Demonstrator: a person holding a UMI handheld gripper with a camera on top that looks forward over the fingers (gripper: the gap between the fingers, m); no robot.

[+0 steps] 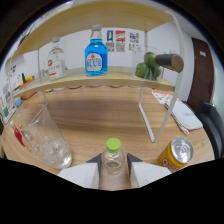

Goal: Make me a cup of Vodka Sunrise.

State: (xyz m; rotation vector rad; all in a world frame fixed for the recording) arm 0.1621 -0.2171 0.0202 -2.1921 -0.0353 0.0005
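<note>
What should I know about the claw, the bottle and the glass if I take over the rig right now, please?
Claw: closed on the small clear bottle with the green cap, both fingers against its sides, bottle upright.
Glass with ice: on the wooden table, beside the claw; no coloured liquid visible in it.
Orange can: on the claw's other side, top unclear.
Shelf: blue bottle and a clear bottle, untouched.
Done: ice in, bottle gripped.
Left: probably pouring this bottle, then the remaining ingredients.
</note>
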